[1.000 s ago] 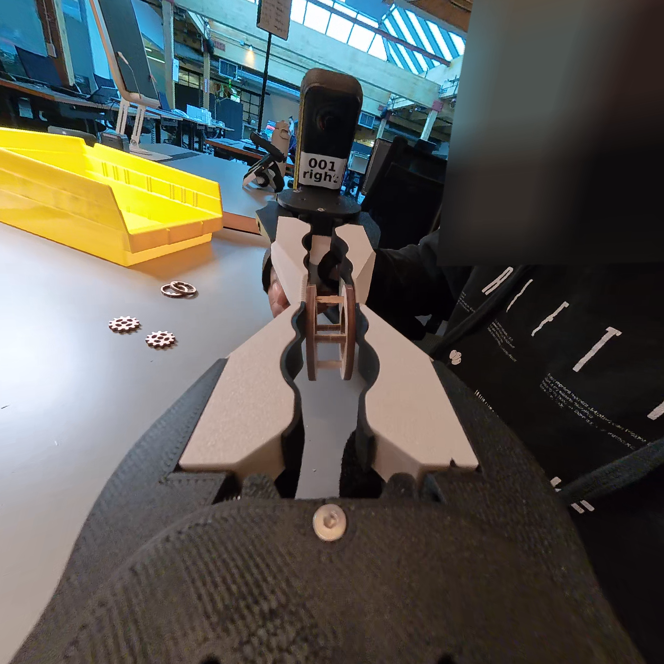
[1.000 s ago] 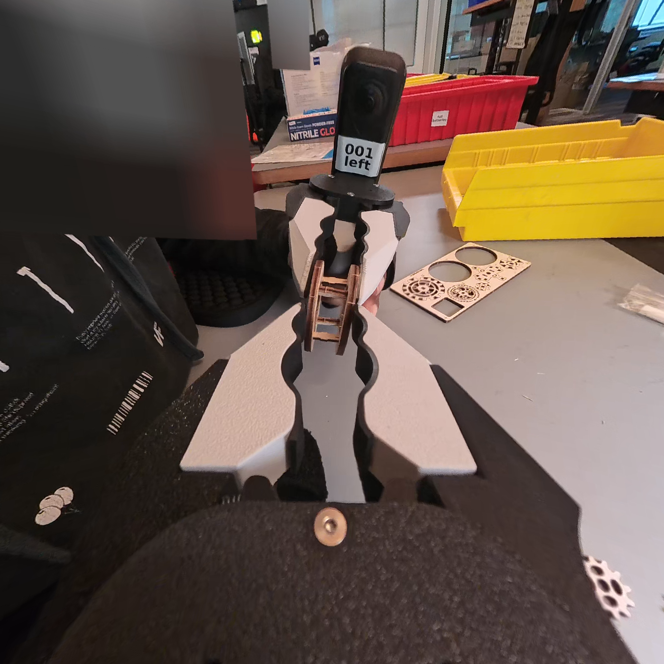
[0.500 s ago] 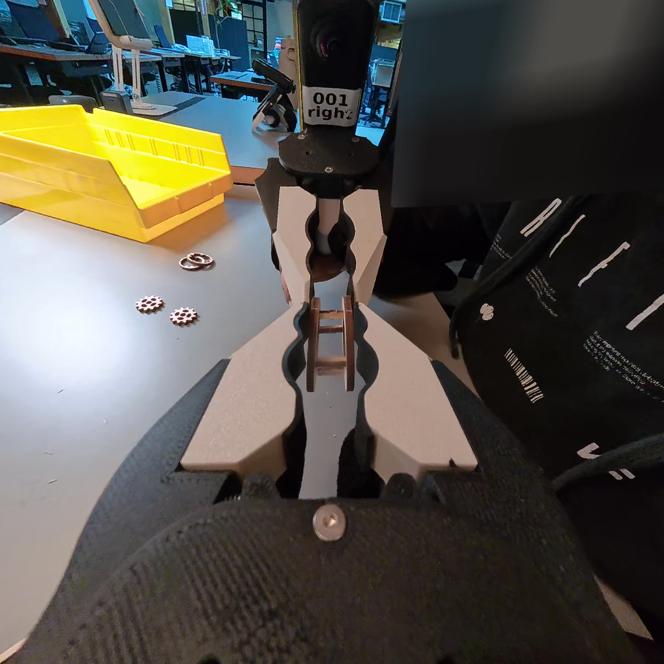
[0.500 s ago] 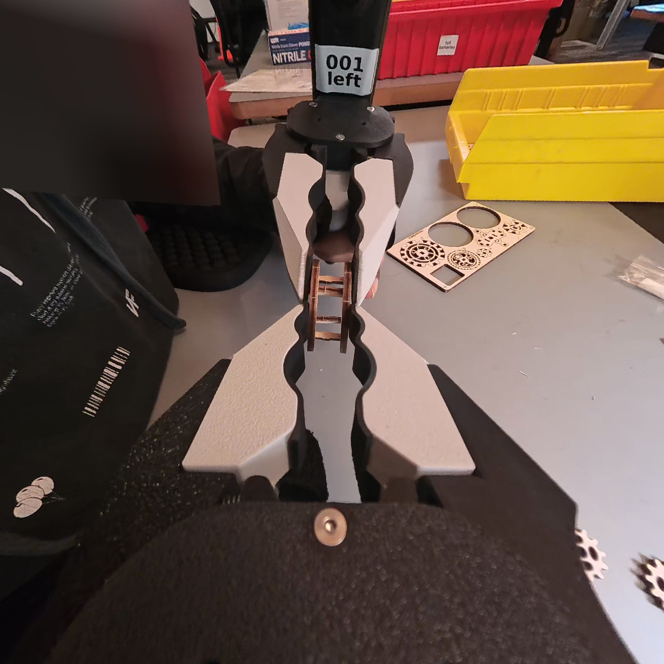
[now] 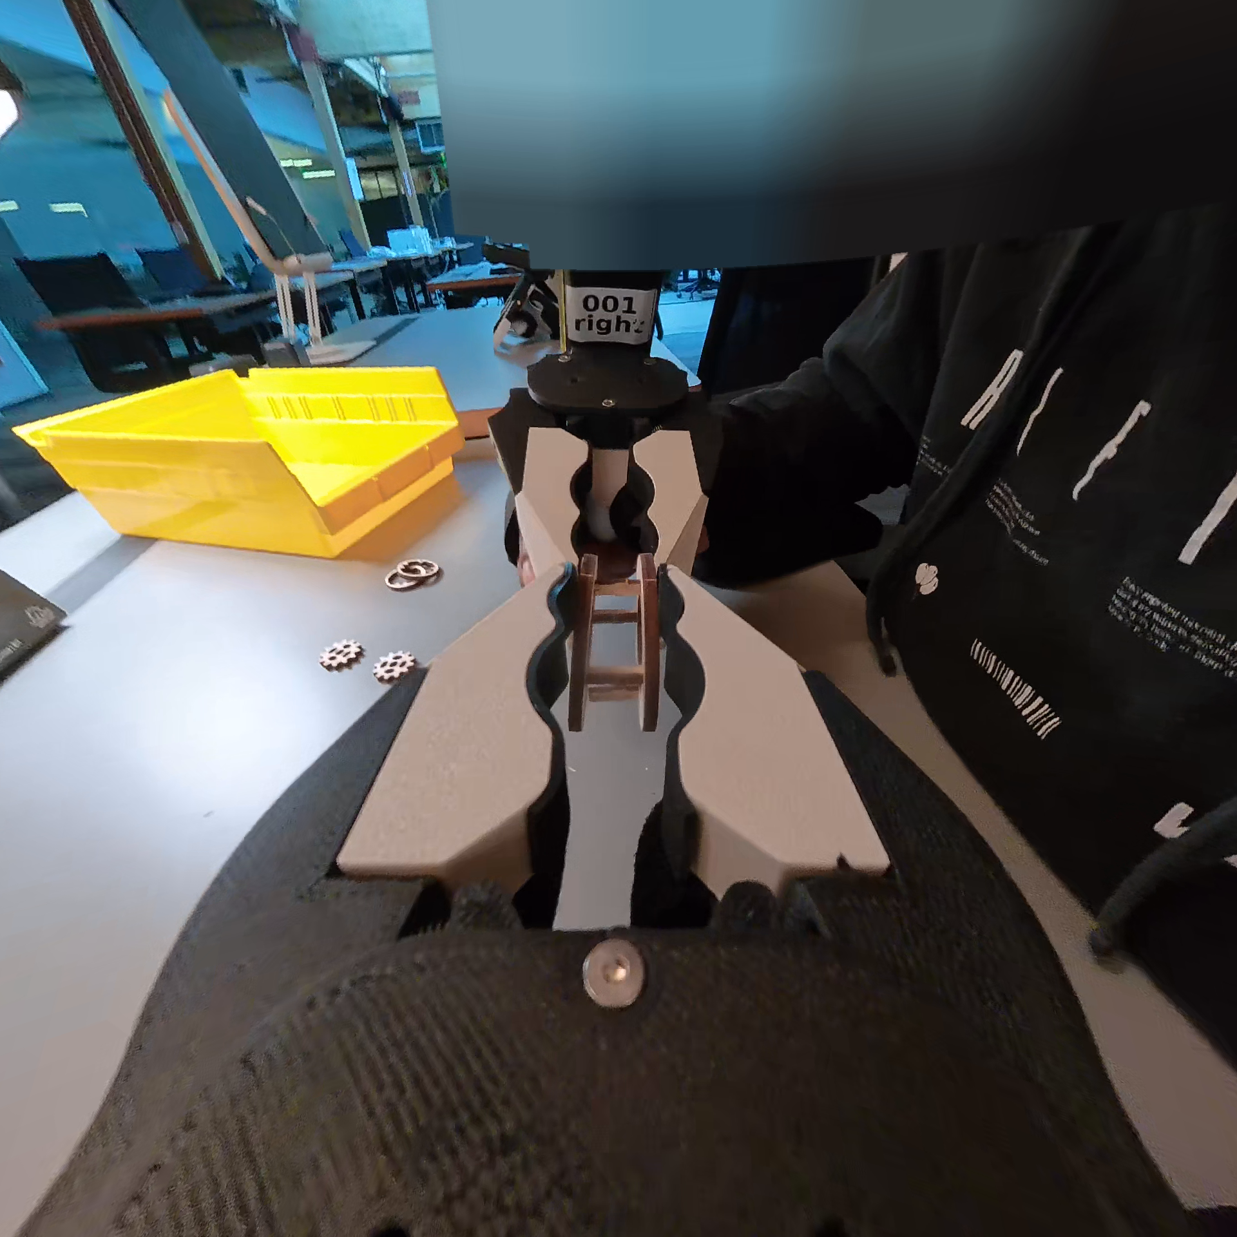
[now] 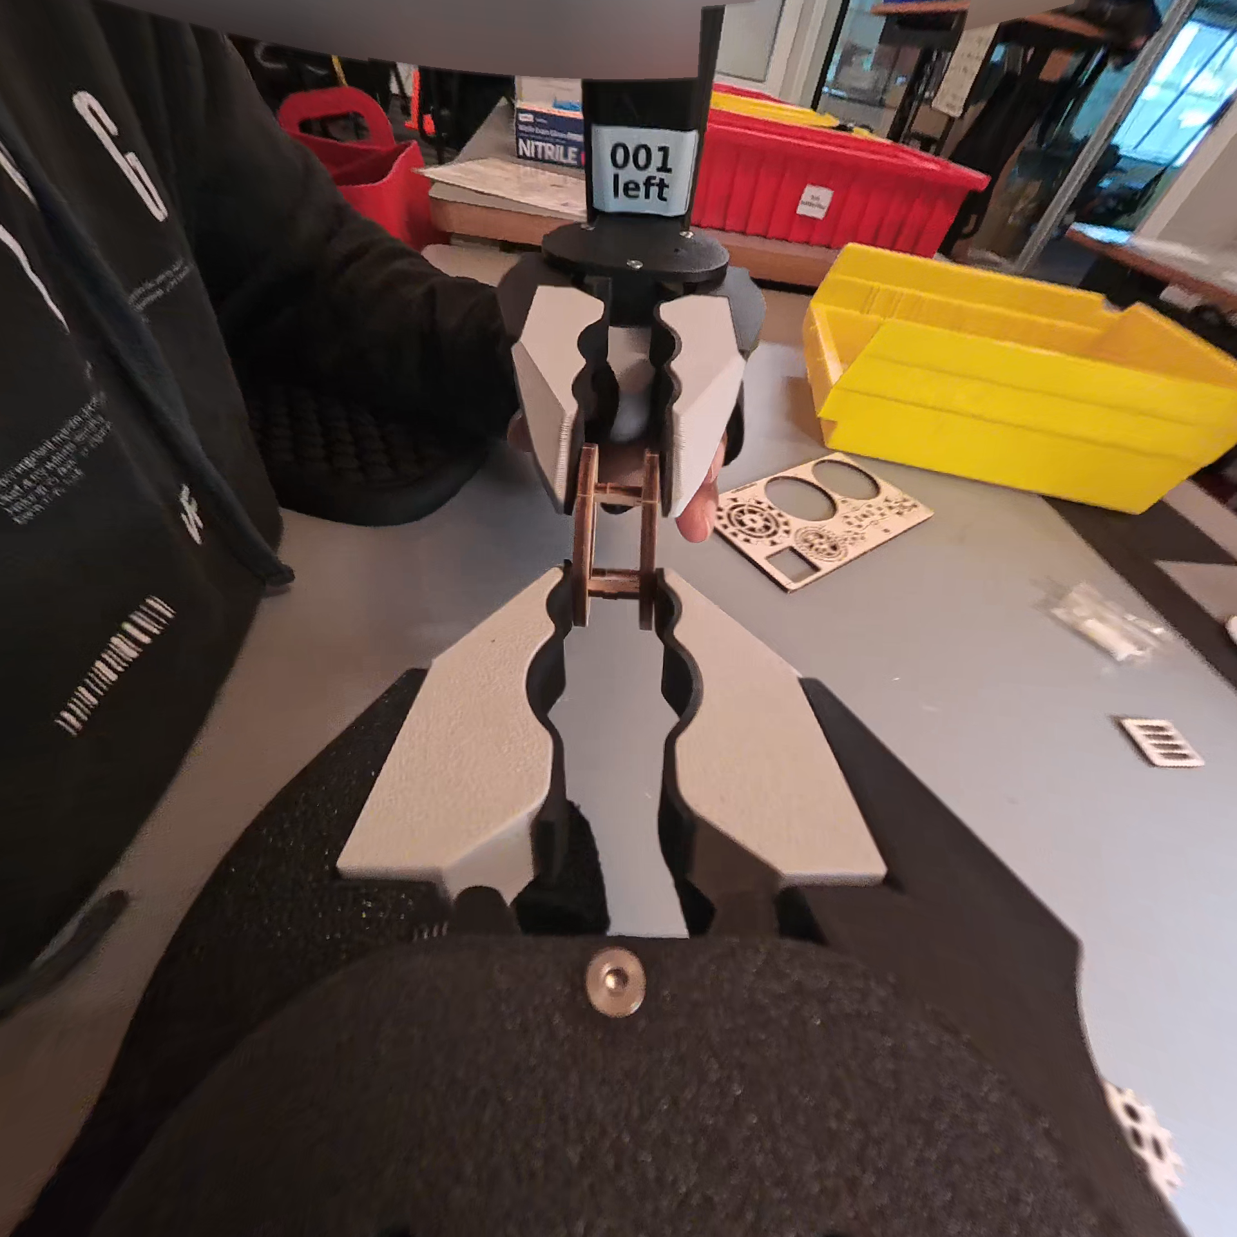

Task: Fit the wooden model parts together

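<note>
A small wooden wheel assembly, two brown discs joined by short rungs, is held in the air above the grey table. My left gripper is shut on it, with the discs deep between its grey fingers. My right gripper faces it tip to tip and grips the far end. In the right wrist view the assembly bridges the two: my right gripper is shut on its near end and the left gripper on its far end. A fingertip shows beside the left gripper.
A yellow bin stands at the back, with two small gears and two rings before it. The right wrist view shows the bin, a laser-cut wooden sheet, a clear bag, a slotted piece and the person's black sweatshirt. Both grippers' tips are close together, under 4 cm apart.
Both grippers have tilted down toward the table while holding the assembly. It now sits a little deeper in the left gripper's jaws and only at the tips of the right's.
</note>
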### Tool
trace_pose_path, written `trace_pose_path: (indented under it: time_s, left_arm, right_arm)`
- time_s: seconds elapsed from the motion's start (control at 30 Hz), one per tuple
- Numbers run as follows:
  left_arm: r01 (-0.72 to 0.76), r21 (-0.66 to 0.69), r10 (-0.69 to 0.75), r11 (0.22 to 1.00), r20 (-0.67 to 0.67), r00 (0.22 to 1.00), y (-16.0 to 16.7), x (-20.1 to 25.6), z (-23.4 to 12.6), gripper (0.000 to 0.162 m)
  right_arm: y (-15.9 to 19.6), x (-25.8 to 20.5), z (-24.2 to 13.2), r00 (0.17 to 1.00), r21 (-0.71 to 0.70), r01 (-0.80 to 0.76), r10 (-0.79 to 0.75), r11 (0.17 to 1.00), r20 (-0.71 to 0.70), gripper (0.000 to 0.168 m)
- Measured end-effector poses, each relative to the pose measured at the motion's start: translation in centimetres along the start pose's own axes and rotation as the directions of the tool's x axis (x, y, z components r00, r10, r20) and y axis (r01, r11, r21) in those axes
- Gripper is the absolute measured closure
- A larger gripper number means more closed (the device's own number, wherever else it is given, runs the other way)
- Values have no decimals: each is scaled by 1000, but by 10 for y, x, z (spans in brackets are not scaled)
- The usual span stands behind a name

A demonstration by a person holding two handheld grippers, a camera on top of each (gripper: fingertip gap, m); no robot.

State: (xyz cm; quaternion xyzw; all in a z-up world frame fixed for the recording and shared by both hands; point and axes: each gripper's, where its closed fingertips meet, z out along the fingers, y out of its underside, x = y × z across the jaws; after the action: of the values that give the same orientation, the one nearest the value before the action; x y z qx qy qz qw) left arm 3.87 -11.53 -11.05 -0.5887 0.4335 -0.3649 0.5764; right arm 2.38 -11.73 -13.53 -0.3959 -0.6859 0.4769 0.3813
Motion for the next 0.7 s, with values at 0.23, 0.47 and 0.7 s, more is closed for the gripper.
trace_pose_path:
  time_s: [0.23, 0.47, 0.7]
  left_arm:
    - [-109, -153, 115, 982, 33, 993, 18, -4, -1, 134]
    - [-196, -245, 208, 949, 24, 978, 30, -4, -5, 139]
    - [-334, -213, 346, 918, 23, 938, 21, 2, -5, 139]
  right_arm:
    - [9, 3, -1, 985, -112, 154, -162, 982, -63, 148]
    - [9, 4, -1, 963, -138, 238, -252, 961, -92, 148]
    - [4, 5, -2, 924, -103, 343, -355, 934, -141, 140]
